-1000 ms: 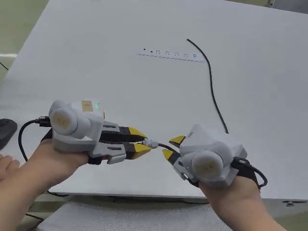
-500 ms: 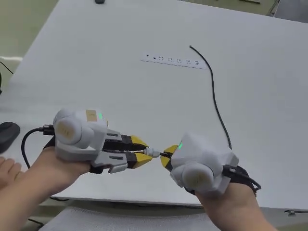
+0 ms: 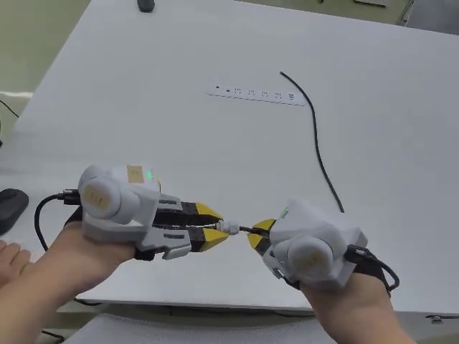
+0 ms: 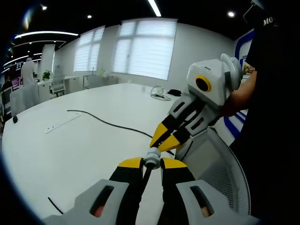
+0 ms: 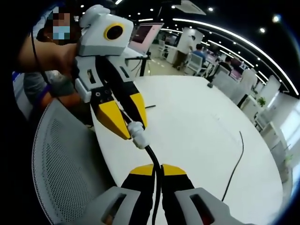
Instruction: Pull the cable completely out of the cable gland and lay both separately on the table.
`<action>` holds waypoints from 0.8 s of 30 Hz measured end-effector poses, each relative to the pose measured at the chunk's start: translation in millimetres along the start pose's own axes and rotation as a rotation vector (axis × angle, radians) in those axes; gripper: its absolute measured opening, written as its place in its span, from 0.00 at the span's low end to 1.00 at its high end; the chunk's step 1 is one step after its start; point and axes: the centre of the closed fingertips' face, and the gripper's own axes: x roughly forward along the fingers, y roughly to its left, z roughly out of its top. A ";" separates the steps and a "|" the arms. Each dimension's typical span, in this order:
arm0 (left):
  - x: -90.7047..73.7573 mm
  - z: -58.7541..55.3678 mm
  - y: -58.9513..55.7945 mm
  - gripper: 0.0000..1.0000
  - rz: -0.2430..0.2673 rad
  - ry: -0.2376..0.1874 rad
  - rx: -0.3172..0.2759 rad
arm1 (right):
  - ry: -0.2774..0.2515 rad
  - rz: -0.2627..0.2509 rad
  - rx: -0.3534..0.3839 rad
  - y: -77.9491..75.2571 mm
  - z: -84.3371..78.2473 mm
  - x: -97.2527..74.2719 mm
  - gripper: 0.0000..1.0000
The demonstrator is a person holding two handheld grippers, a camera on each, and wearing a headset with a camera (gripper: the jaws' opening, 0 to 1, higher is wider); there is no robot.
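Two grippers are held tip to tip just above the near edge of the white table point(image 3: 143, 107). The left gripper point(image 3: 215, 228) is clamped on the white cable gland point(image 3: 229, 228), which is pinched between the yellow tips and juts out toward the other tool. From the gland a short run of black cable point(image 3: 246, 230) is seen crossing the small gap. The right gripper point(image 3: 258, 233) is closed tight on it, with the cable lying in the slot between the jaws.

In the left gripper view the gland is seated right at the tips, and the right gripper is pointed at it from just beyond. In the right gripper view the cable is seen running up from the jaws and into the gland. So the cable is in the gland, and both are held off the table.

Farther back a white power strip point(image 3: 254, 94) is laid flat, and its black lead point(image 3: 319, 154) is trailed toward the near edge.
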 end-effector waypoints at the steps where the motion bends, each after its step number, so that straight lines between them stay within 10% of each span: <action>1: 0.1 0.5 -0.1 0.15 0.001 0.000 0.001 | -0.001 -0.004 0.015 -1.7 -1.6 -0.2 0.00; 24: 6.1 -3.8 -7.9 0.15 0.029 0.012 -0.028 | 0.092 -0.040 0.441 -24.0 -81.2 13.4 0.00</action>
